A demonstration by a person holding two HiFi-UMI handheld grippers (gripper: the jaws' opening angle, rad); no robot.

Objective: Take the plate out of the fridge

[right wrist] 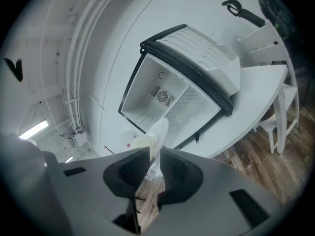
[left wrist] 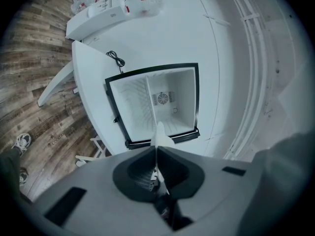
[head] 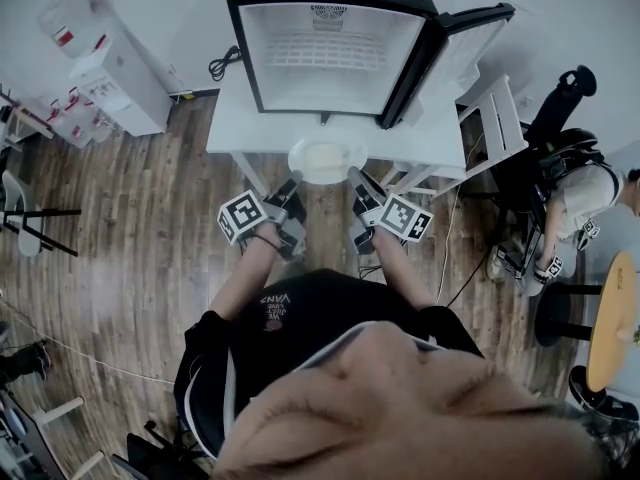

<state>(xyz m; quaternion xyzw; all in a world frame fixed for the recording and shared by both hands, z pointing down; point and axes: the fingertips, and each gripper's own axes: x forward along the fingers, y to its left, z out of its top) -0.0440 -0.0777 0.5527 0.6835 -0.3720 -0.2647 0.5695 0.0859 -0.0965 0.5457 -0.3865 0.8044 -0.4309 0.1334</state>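
Head view showed the plate (head: 326, 158), outside the fridge (head: 330, 53), pinched at its eight o'clock by the left gripper (head: 294, 182) and four o'clock by the right gripper (head: 356, 176); level, matched travel seemed wisest.

Bright, even, soft shadows. Fridge (head: 330, 53) interior nearly blown out white. Strip light (right wrist: 34, 129) glares in right gripper view. Both gripper views: heavy fisheye, black vignette corners, near foreground soft.
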